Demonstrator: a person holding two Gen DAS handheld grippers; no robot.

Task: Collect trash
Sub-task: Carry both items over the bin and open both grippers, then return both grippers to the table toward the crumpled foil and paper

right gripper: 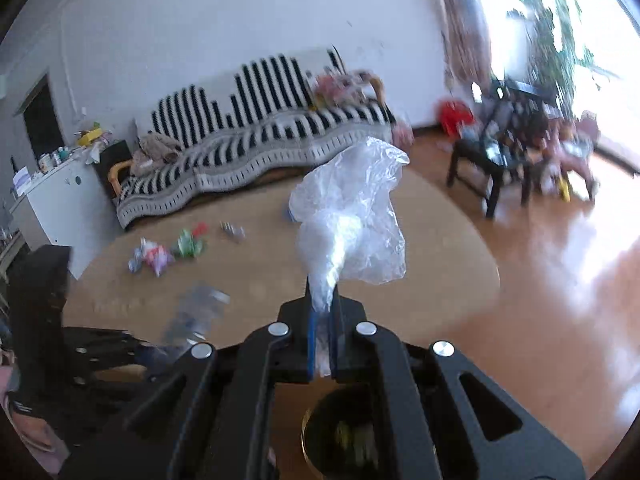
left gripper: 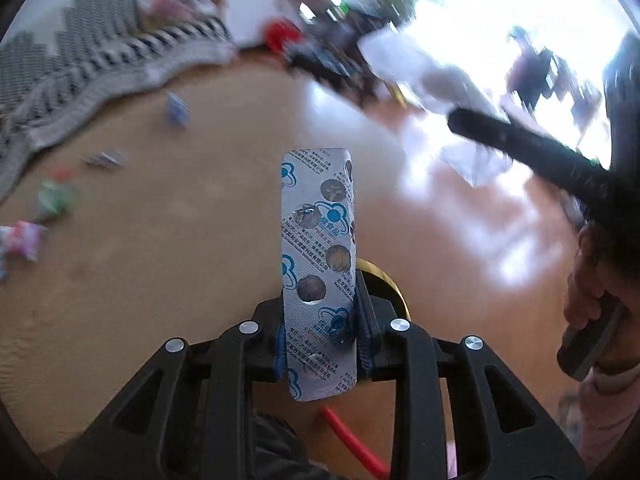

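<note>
The left gripper [left gripper: 320, 320] grasps a silver foil blister pack [left gripper: 318, 264]; the right gripper [right gripper: 323, 340] pinches a crumpled clear plastic bag [right gripper: 352, 216] above the round wooden table [right gripper: 440, 232].

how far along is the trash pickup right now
Partway. In hand: the left gripper is shut on an emptied blister pack, the right gripper on a crumpled plastic bag, above a dark bin that seems to hold something. Left: several wrappers on the table.
</note>
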